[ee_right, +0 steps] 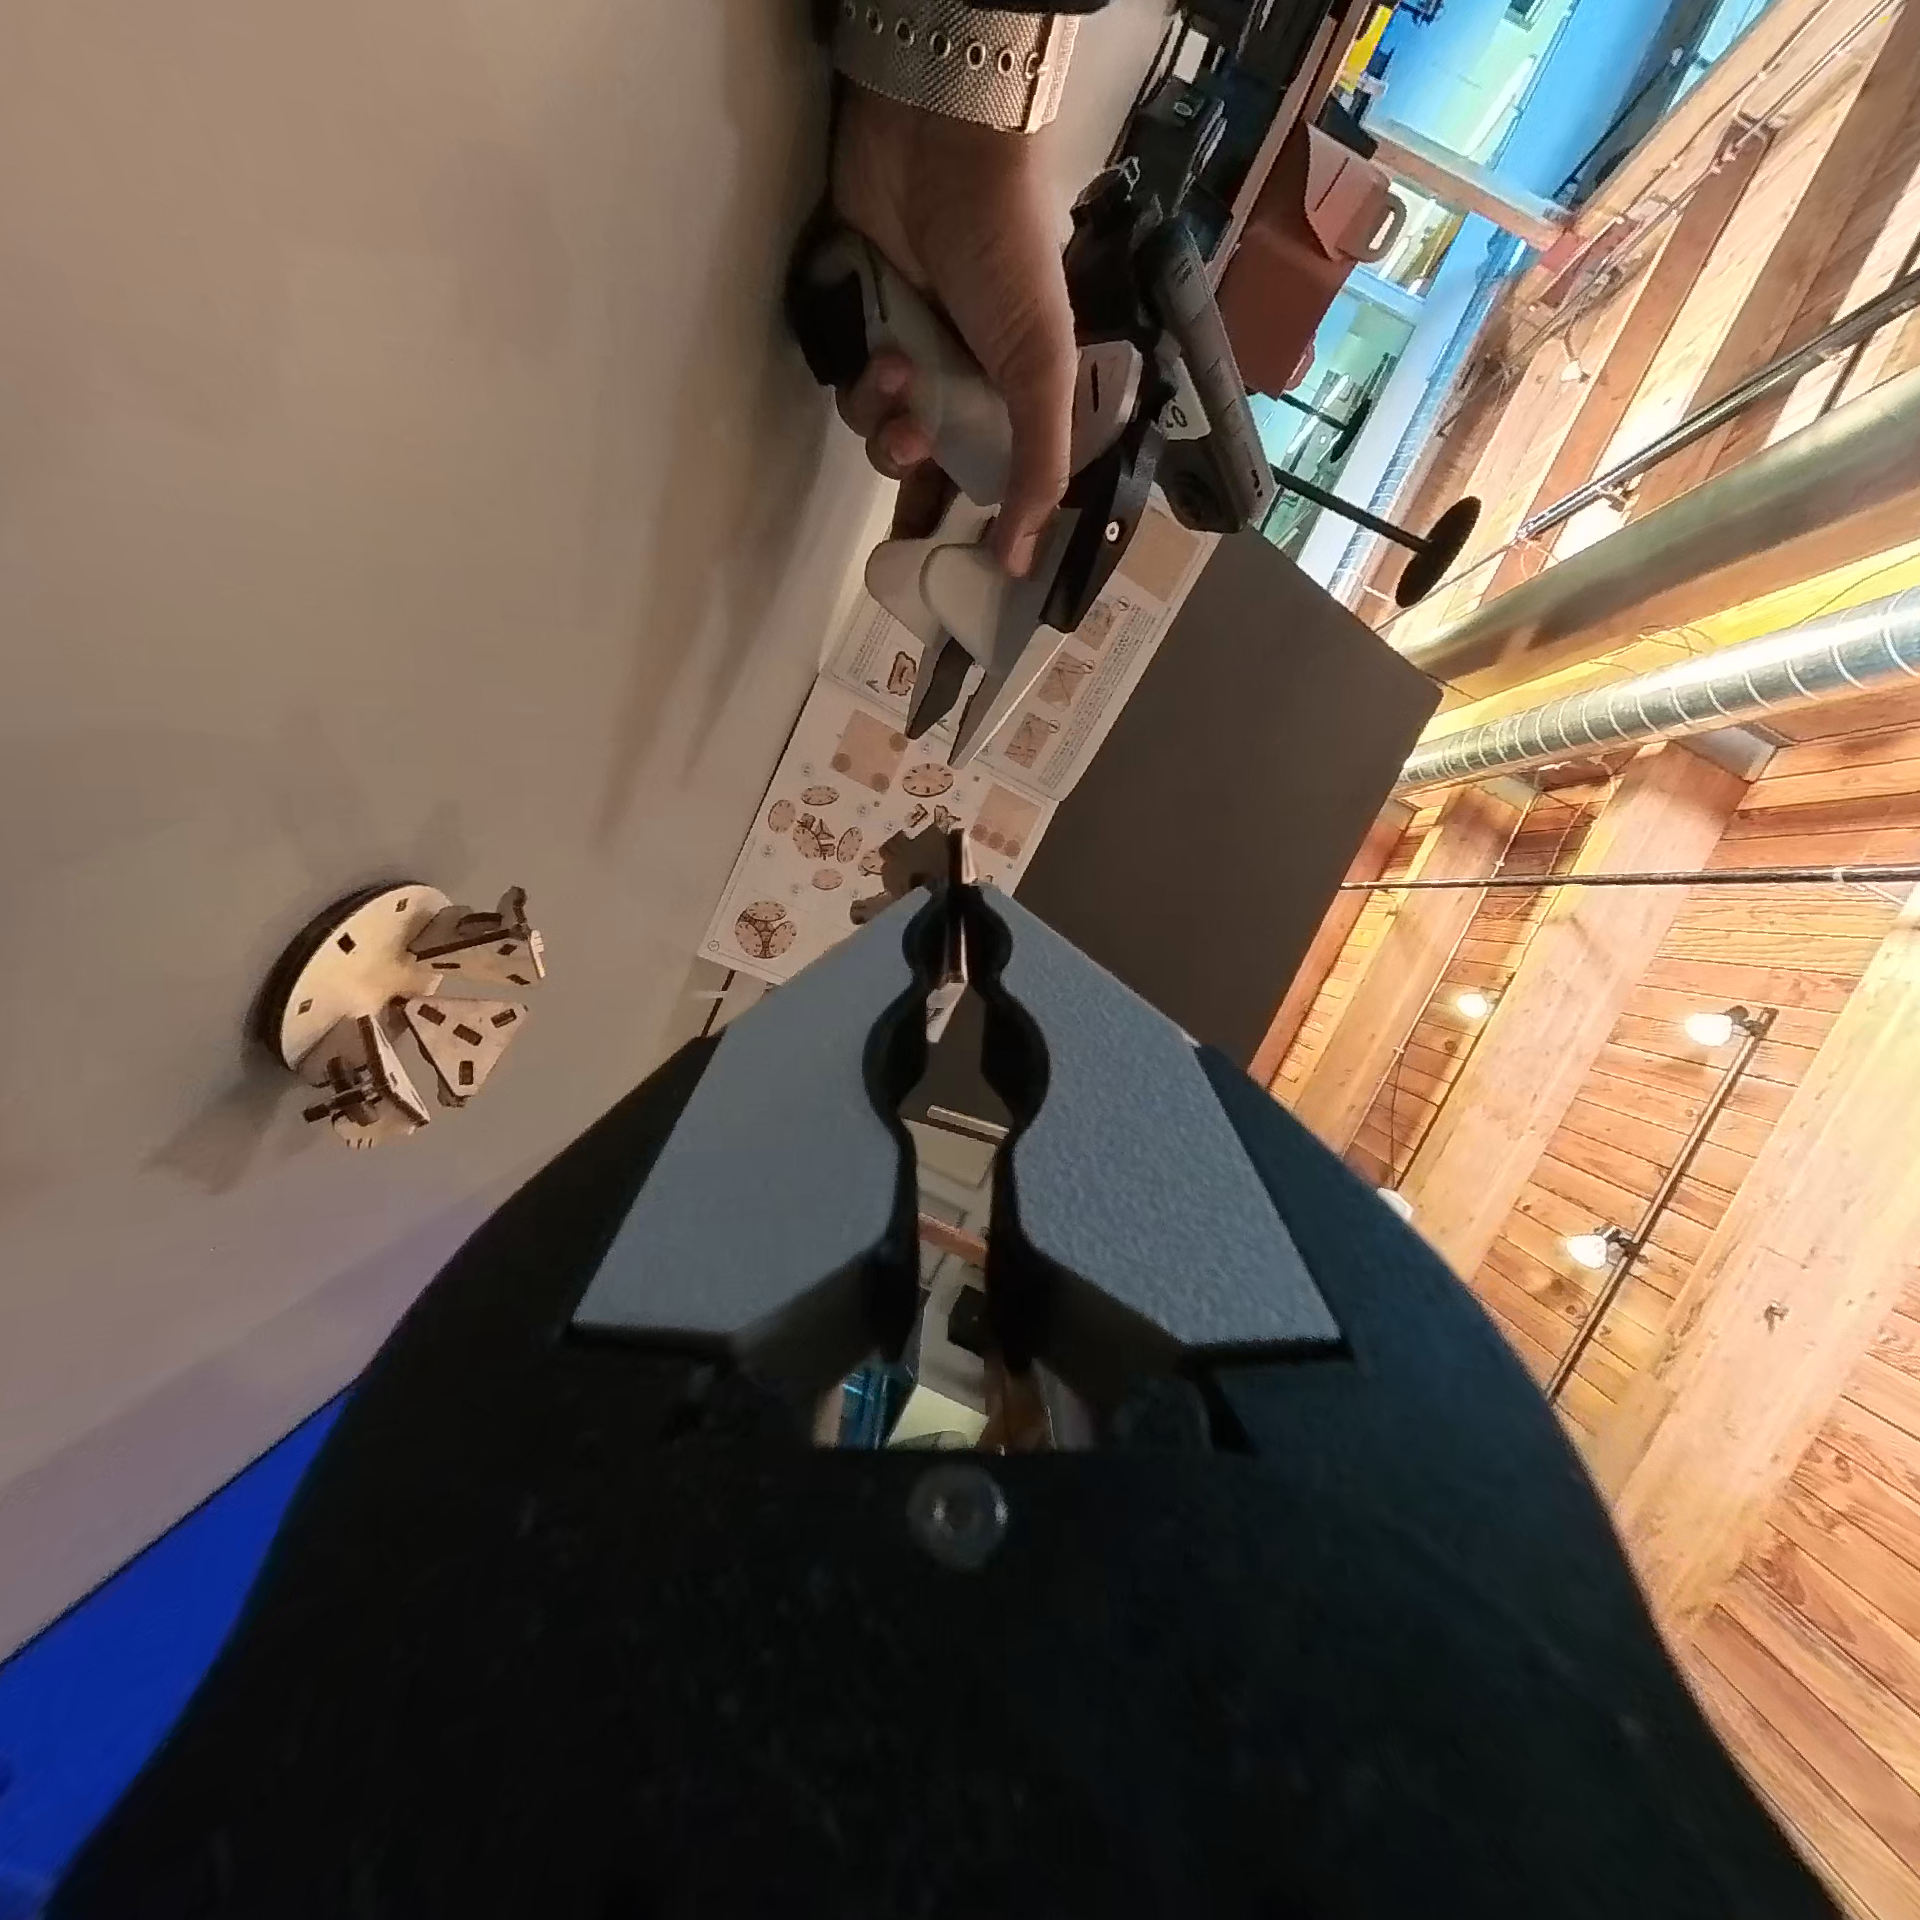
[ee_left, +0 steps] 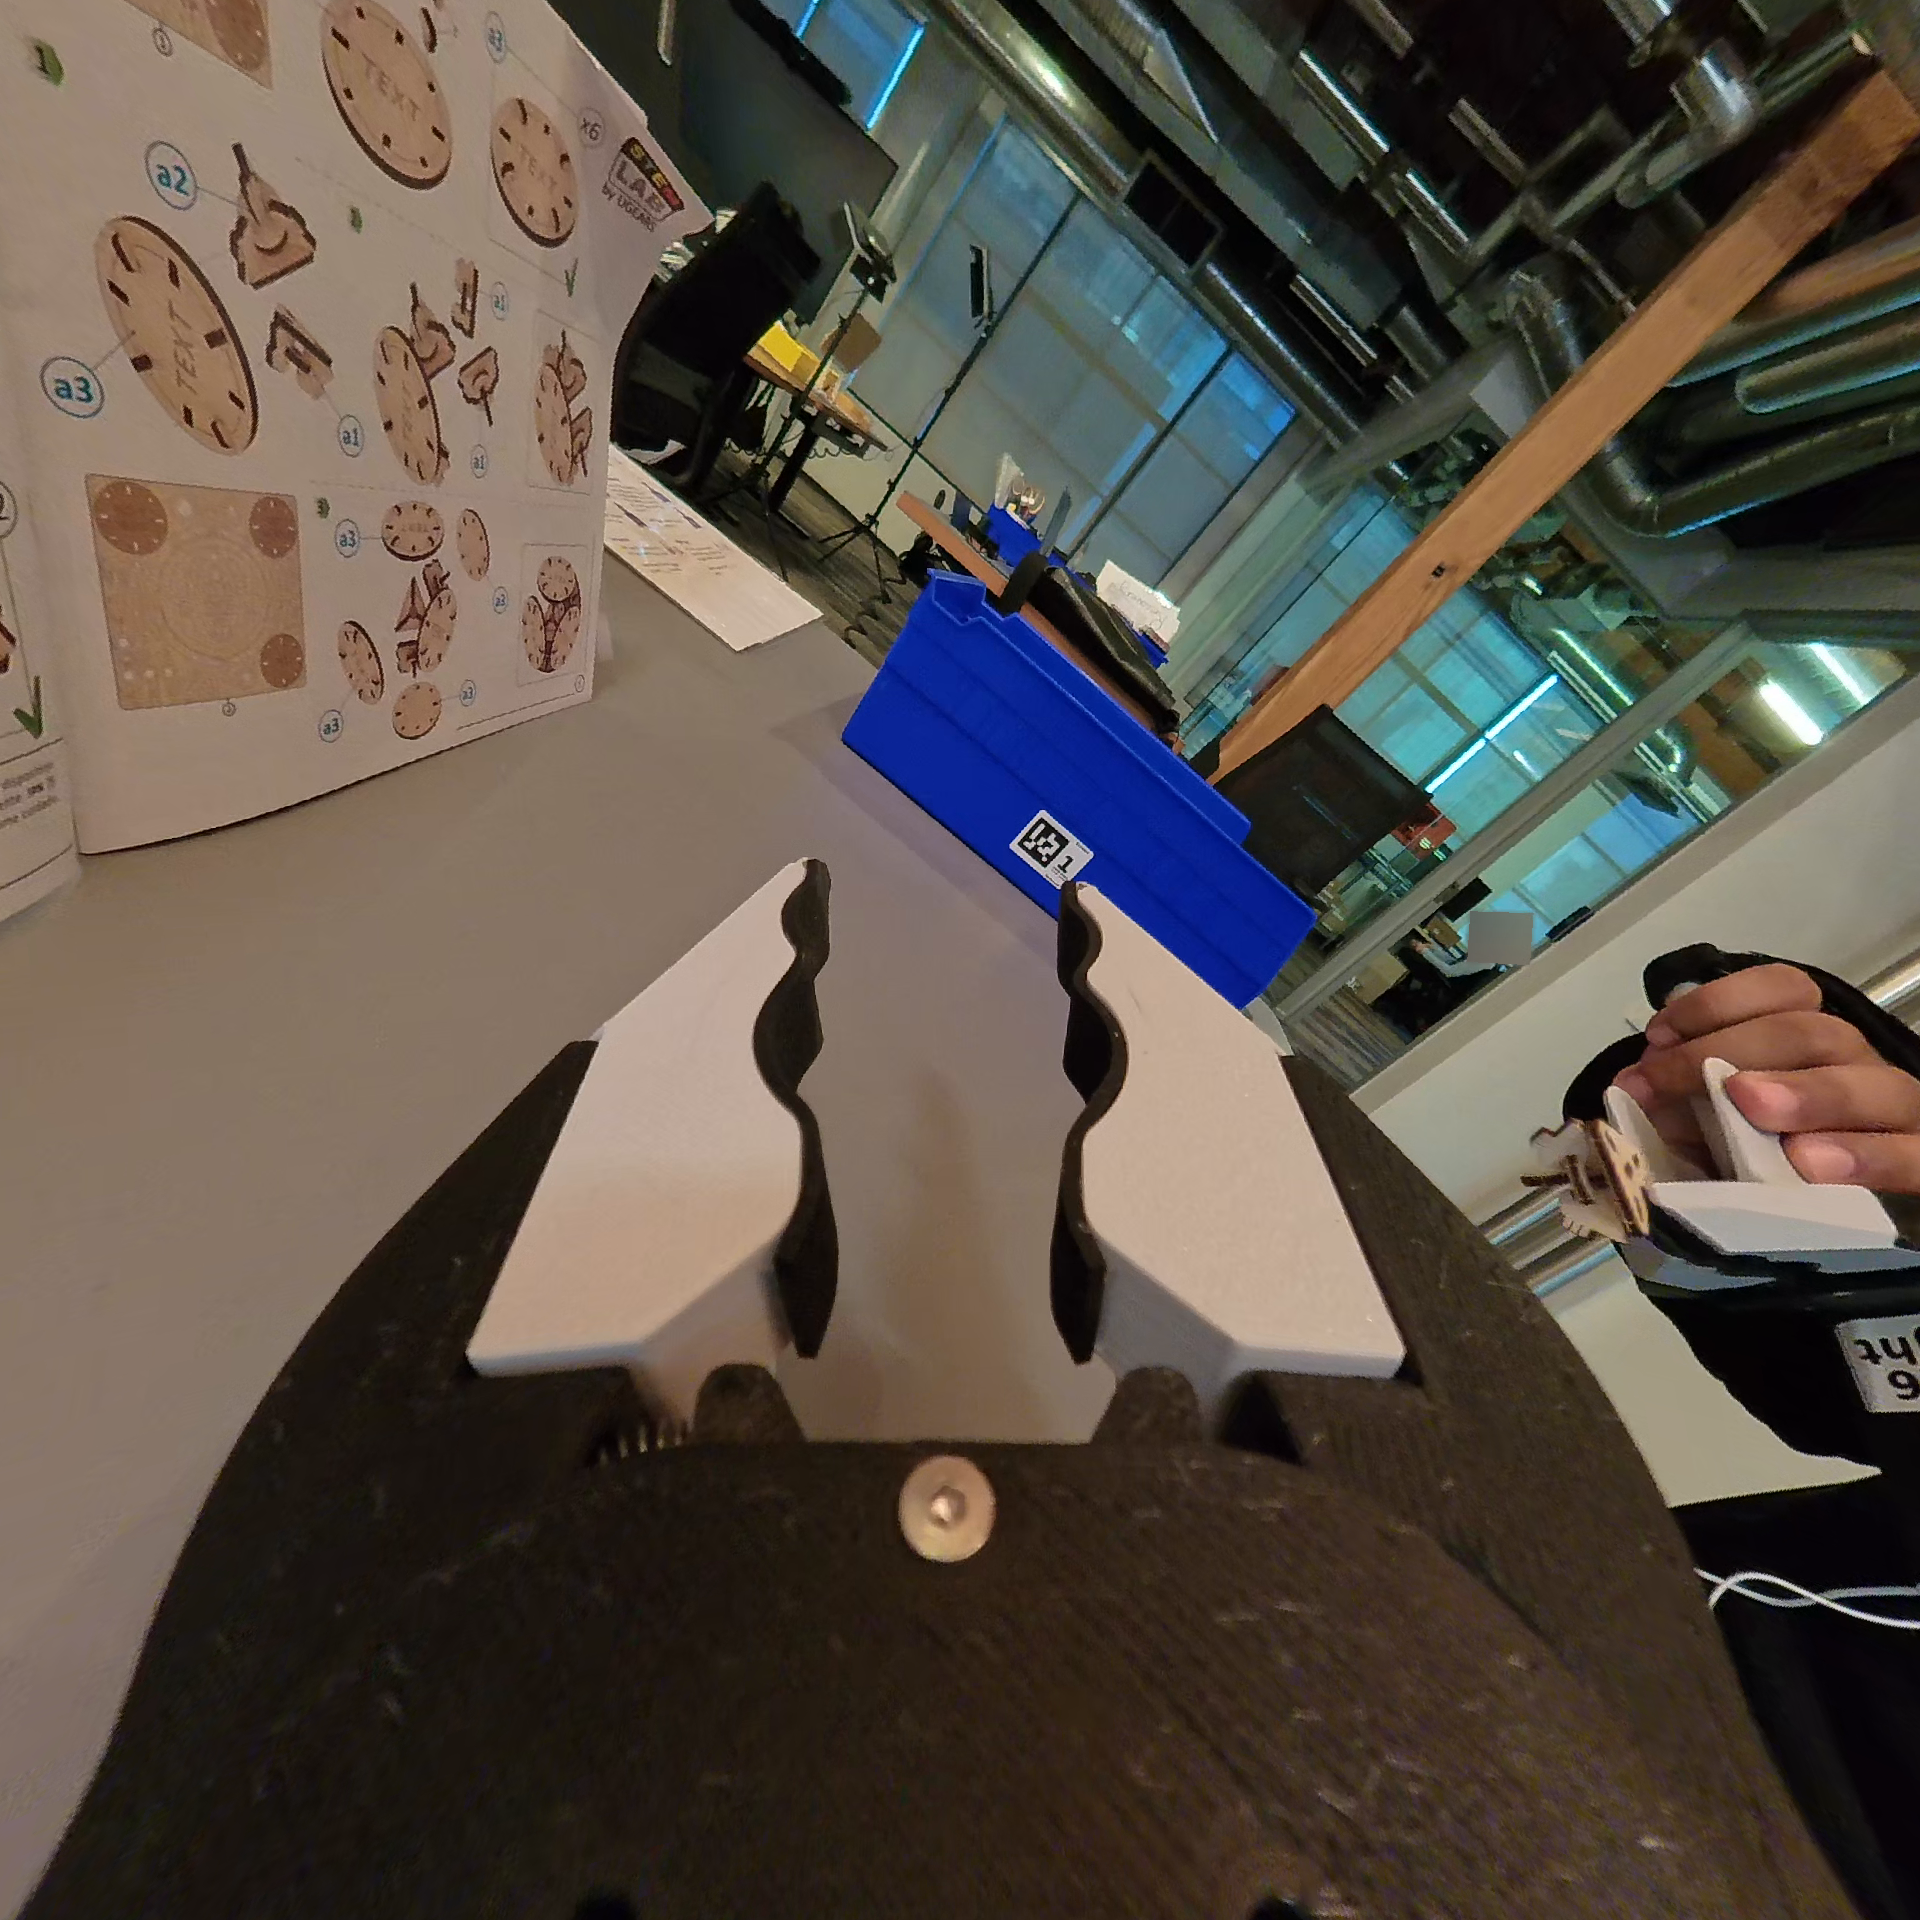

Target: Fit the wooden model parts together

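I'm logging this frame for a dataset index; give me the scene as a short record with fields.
left gripper: open, nothing between the pads, above the grey table
right gripper: shut on a thin wooden gear piece, seen edge-on
on table: blue bin, instruction sheet, wooden disc assembly
background: wooden beam

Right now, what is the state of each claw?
Left claw: open, holding nothing.
Right claw: closed on a thin wooden piece.
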`<state>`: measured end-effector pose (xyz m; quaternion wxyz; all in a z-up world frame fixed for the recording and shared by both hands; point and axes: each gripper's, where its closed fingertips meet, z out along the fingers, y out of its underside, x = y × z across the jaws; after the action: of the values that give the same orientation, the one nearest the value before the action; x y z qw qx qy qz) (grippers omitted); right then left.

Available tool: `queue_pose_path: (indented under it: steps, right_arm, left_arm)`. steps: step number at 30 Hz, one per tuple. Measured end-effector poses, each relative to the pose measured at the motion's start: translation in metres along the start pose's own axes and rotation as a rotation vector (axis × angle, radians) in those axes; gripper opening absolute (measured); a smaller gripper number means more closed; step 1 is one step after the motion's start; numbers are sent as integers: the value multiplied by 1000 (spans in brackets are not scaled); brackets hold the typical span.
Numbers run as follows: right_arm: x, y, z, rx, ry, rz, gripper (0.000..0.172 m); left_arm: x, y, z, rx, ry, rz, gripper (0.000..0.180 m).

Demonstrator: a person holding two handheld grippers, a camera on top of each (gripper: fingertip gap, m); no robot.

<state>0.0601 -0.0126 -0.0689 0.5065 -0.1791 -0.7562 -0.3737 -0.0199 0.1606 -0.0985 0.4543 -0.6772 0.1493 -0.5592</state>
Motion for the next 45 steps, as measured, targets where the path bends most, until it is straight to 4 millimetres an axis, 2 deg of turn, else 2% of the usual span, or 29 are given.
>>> queue_pose_path:
  steps: [5,7,9,12,17,20,24,30,33,35,39,45]
  right_arm:
    - [-2,2,1,-10,-7,7,0]
    - [-1,6,3,-19,-24,107,0]
    - [2,15,5,-47,-59,288,1]
    - [5,26,6,-80,-164,691,1]
    - [22,39,3,29,-235,1329,0]
    - [20,46,2,87,-291,1604,0]
    - [17,49,0,168,-338,1830,0]
    - [14,49,-4,228,-382,1955,0]
    - [7,54,-5,212,-394,1948,0]
    - [-5,57,-4,171,-404,1881,0]
    - [-48,61,0,43,-458,1673,0]
    - [-82,43,6,62,-601,1600,0]
  left_arm:
    - [0,0,0,0,0,0,42]
    - [0,0,0,-1,0,-1,42]
    - [0,0,0,0,1,-1,42]
    - [0,0,0,-1,1,-3,42]
    - [0,0,0,-3,3,-6,42]
    - [0,0,0,-2,4,-7,42]
    - [0,0,0,-2,4,-7,42]
    - [0,0,0,-3,4,-8,42]
    - [0,0,0,-2,4,-9,42]
    - [0,0,0,-2,4,-9,42]
    - [0,0,0,-2,3,-8,42]
    - [0,0,0,-2,2,-8,42]
